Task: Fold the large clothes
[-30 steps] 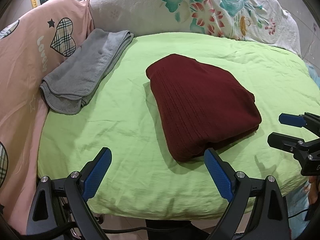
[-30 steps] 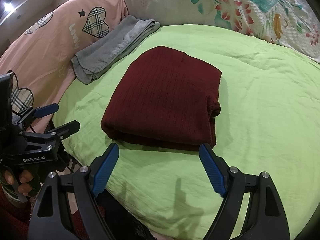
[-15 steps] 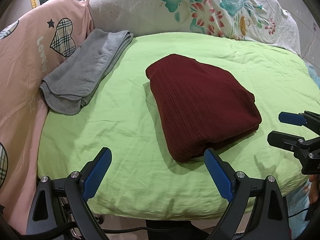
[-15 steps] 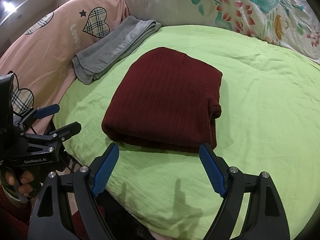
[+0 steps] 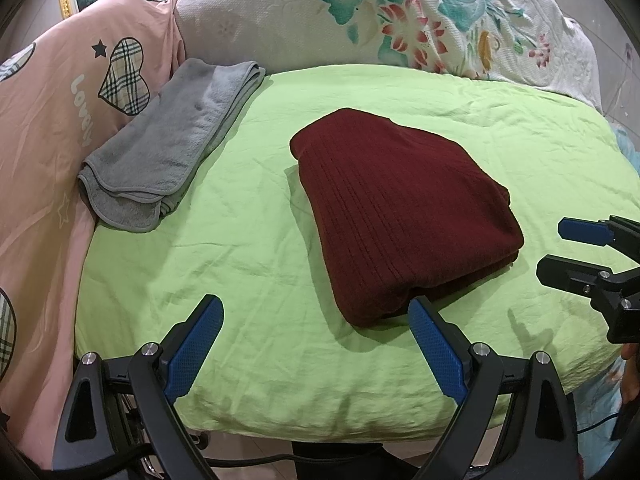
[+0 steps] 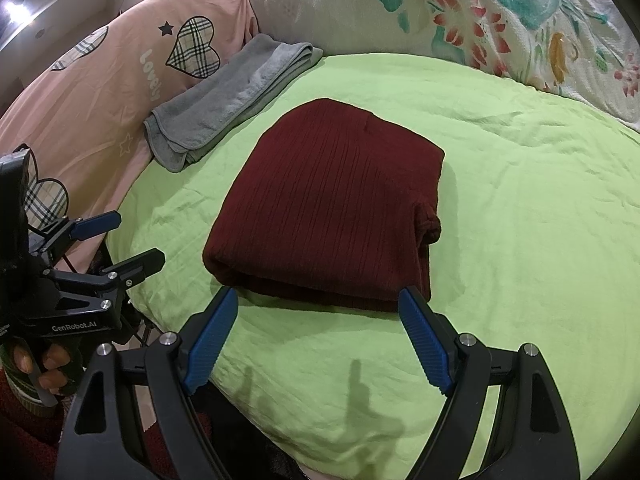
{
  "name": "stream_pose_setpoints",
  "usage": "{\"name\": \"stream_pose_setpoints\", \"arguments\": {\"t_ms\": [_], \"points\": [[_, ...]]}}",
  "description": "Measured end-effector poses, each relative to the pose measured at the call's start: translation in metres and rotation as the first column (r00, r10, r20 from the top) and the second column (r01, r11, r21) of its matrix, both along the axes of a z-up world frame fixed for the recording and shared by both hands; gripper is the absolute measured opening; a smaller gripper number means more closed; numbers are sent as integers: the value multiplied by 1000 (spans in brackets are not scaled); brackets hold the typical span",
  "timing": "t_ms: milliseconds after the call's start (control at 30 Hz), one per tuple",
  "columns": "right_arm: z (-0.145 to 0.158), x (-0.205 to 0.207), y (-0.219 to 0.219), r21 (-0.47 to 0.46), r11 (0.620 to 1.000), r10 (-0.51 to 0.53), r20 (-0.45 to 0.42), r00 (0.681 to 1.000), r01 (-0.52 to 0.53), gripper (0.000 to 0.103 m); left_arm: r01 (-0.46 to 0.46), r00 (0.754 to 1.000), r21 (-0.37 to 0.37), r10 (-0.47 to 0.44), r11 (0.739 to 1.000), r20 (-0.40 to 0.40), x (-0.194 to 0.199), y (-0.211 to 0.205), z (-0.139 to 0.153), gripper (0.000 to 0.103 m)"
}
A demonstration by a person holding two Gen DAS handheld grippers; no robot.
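A dark red ribbed knit garment (image 5: 404,216) lies folded into a compact rectangle on the lime green sheet (image 5: 240,248); it also shows in the right wrist view (image 6: 332,208). My left gripper (image 5: 316,312) is open and empty, held back at the near edge of the bed, its right finger just short of the garment's near corner. My right gripper (image 6: 320,304) is open and empty, just in front of the garment's folded near edge. Each gripper shows in the other's view, the right one (image 5: 576,248) and the left one (image 6: 120,236), both open.
A folded grey towel (image 5: 172,148) lies at the sheet's far left, against a pink quilt with plaid hearts (image 5: 60,92). A white floral cover (image 5: 400,16) is piled along the back. The bed's near edge (image 5: 320,420) drops to the floor.
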State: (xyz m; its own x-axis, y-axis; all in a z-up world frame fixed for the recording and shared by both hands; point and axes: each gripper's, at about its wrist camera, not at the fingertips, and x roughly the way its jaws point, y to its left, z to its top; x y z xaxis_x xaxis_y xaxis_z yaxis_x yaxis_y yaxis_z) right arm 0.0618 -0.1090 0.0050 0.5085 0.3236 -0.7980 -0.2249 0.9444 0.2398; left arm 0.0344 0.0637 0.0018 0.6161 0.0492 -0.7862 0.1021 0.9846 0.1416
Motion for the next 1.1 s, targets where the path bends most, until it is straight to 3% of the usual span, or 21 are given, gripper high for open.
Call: {"name": "stream_pose_setpoints", "arguments": {"t_ms": [1100], "points": [[4, 15, 0, 5, 1000, -2, -1, 1000, 2, 83, 9, 1000, 11, -9, 1000, 6, 14, -3, 4, 94]]}}
